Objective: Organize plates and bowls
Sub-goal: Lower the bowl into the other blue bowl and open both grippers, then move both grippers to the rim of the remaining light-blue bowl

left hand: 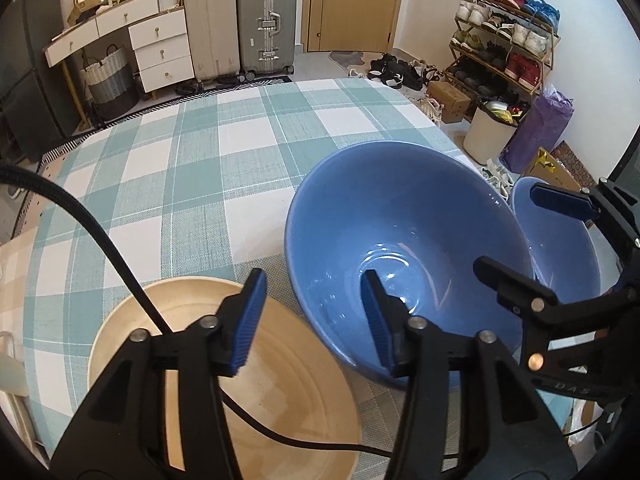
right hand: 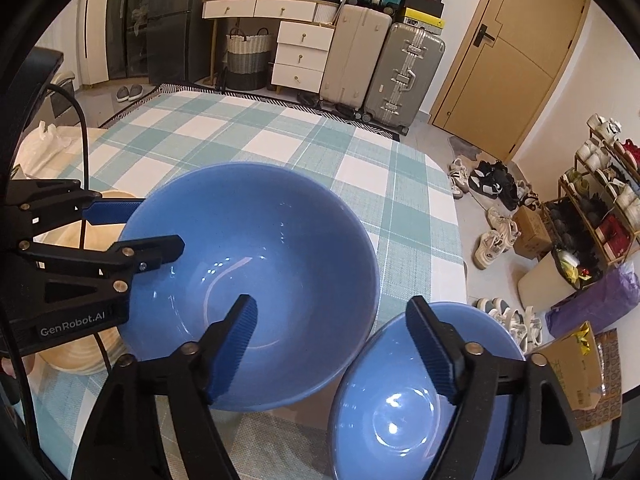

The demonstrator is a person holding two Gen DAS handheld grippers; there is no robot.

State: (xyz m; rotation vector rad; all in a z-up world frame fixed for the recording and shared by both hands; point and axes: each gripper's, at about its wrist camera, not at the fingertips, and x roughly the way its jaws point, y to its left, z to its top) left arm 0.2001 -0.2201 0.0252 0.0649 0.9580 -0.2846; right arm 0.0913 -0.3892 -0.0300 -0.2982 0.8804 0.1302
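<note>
A large blue bowl [left hand: 404,216] [right hand: 256,240] stands on the checked tablecloth. A smaller blue bowl [right hand: 396,408] [left hand: 568,252] touches it on the right, near the table's edge. A cream plate [left hand: 280,384] [right hand: 76,354] lies to its left. My left gripper [left hand: 313,280] [right hand: 162,222] is open astride the big bowl's left rim, one finger inside the bowl and one over the cream plate, with neither pad pressing. My right gripper [right hand: 331,302] [left hand: 506,230] is open wide. Its left finger hangs inside the big bowl and its right finger inside the small one.
The table [left hand: 192,168] [right hand: 280,132] stretches away bare of dishes beyond the bowls. A black cable [left hand: 100,232] crosses the cream plate. On the floor past the table are suitcases [right hand: 400,76], a drawer unit [left hand: 160,52], a door [right hand: 504,60] and a shoe rack [left hand: 504,44].
</note>
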